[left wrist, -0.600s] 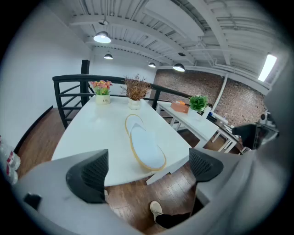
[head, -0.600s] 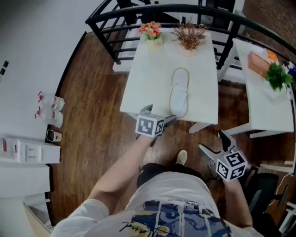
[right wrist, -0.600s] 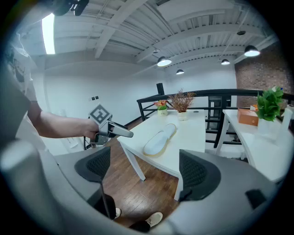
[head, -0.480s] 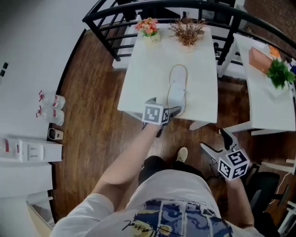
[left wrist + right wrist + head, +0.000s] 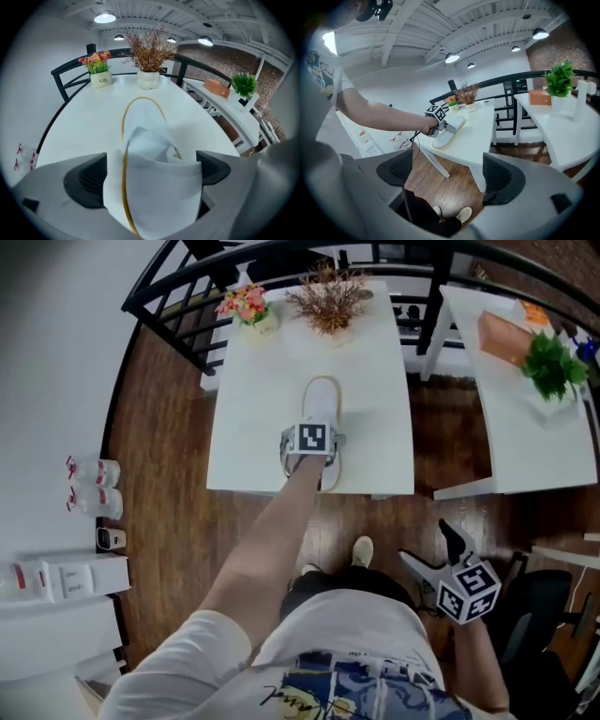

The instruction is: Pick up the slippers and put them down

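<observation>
A white slipper (image 5: 323, 397) with a yellow edge lies lengthwise on the white table (image 5: 253, 381), near its front edge. My left gripper (image 5: 312, 439) points steeply down over the slipper's near end. In the left gripper view its jaws stand wide on either side of the slipper (image 5: 145, 140), open, left gripper (image 5: 151, 164) straddling the toe band. The right gripper view shows the same slipper (image 5: 447, 133) under the left gripper (image 5: 440, 123). My right gripper (image 5: 429, 545) hangs low over the wooden floor, open and empty (image 5: 447, 171).
A pot of pink flowers (image 5: 246, 307) and a dried plant (image 5: 328, 298) stand at the table's far end before a black railing (image 5: 169, 277). A second white table at the right bears a green plant (image 5: 551, 367) and an orange box (image 5: 502, 332). Bottles (image 5: 89, 488) stand on the floor at the left.
My left gripper has moved forward from the table's front edge over the slipper, which now sits between its jaws. The right gripper has stayed low at my side.
</observation>
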The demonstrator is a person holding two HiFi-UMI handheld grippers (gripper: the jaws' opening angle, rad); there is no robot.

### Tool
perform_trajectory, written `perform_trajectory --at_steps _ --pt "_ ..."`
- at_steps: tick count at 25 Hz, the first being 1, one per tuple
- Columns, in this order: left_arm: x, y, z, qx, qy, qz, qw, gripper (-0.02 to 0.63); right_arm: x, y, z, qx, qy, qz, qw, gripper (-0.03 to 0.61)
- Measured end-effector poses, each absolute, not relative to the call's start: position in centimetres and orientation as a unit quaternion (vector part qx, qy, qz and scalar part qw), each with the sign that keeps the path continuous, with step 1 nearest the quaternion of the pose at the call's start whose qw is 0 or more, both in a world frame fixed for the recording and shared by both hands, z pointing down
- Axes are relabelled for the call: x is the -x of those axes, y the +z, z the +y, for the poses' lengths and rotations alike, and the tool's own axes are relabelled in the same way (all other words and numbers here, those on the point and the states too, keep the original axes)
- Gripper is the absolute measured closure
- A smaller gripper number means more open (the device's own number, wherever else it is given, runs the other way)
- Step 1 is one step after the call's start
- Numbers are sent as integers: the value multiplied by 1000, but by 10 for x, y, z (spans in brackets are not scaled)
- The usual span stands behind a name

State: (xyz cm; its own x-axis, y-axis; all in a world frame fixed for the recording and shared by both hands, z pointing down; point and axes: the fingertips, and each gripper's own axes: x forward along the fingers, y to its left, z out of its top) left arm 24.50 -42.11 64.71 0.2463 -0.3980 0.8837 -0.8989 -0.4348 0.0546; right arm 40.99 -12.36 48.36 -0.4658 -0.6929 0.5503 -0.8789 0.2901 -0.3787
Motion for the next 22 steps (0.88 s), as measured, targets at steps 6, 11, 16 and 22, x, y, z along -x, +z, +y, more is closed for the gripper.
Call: perform_trajectory --at_steps 6,11,16,22 --pt "-257 678 -419 -715 467 -423 304 21 -424 486 -135 -499 337 -787 136 95" --pt "-257 673 -420 -719 465 -418 304 113 -427 484 -140 -495 338 -790 126 95" --pt "-257 670 -419 -720 458 -425 303 135 -426 483 -146 -485 334 -799 126 95" --pt "-240 655 -419 -726 453 -429 289 186 -418 480 -153 -473 327 -808 129 95"
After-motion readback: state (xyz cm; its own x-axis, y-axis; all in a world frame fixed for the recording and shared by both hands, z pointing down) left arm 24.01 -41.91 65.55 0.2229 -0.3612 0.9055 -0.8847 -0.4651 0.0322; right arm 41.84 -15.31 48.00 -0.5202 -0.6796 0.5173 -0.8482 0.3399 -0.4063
